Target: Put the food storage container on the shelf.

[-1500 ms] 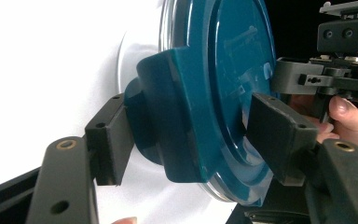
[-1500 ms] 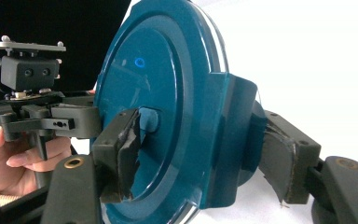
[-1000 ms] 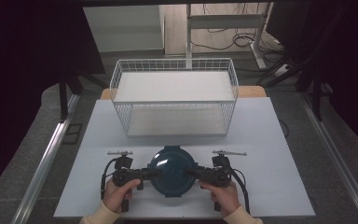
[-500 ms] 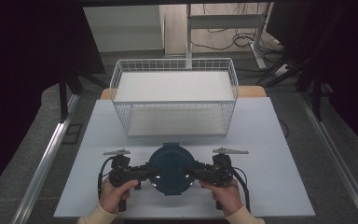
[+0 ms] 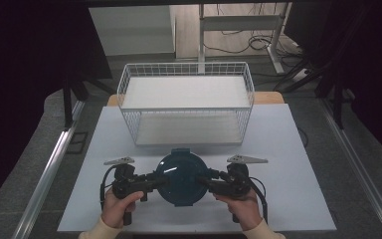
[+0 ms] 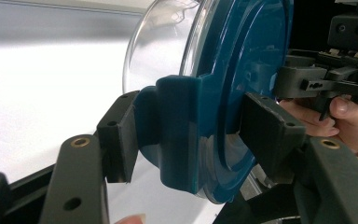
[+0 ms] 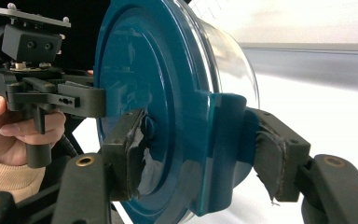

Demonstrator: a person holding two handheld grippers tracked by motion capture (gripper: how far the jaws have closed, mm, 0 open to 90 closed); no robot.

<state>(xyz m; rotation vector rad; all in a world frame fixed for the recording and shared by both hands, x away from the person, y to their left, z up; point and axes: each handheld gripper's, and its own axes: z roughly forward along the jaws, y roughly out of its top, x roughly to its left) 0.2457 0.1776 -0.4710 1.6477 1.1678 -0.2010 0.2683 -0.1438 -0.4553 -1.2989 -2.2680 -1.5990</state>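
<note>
Left gripper [image 5: 160, 180], right gripper [image 5: 205, 180], both clamped on teal-lidded container [image 5: 181, 175]

A white table top [image 5: 288, 149] is occupying the centre of the room, lying on a grey carpeted floor [image 5: 30, 164]. Metal rails [image 5: 49, 169] are running along both sides of it. Dark curtains [image 5: 30, 50] are hanging left and right. Beyond, a desk frame [image 5: 238, 22] is standing over loose cables [image 5: 248, 45], with a pale wall panel [image 5: 132, 30] beside it.
</note>
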